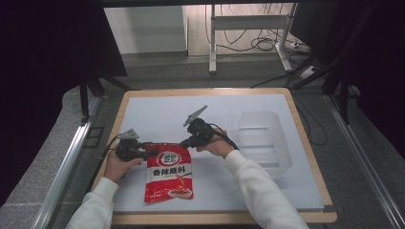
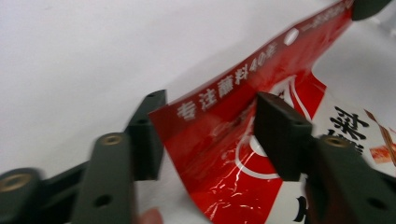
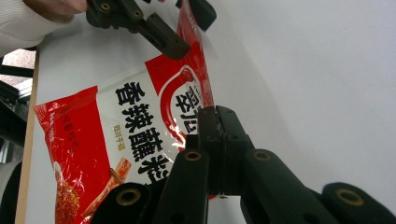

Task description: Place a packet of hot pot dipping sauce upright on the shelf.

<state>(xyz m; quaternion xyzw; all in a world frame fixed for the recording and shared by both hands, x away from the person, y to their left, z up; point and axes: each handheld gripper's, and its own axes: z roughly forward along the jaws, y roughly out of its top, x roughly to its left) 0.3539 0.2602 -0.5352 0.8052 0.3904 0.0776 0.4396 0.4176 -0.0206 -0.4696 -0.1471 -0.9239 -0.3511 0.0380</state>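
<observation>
Seemingly light and floppy, the glossy red-and-white foil seasoning pouch (image 1: 169, 177) suits top-seam holds: right gripper (image 3: 215, 122) pinches one corner closed, while left gripper (image 2: 210, 135) straddles the other, jaws apart.

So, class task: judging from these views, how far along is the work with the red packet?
Done: the right gripper looks shut on the top right corner of the red packet. In hand: the left gripper straddles the top left corner, fingers open, not yet clamped. Left: closing that grip and lifting. The clear container on the white mat may be the destination, but that is a guess.
</observation>
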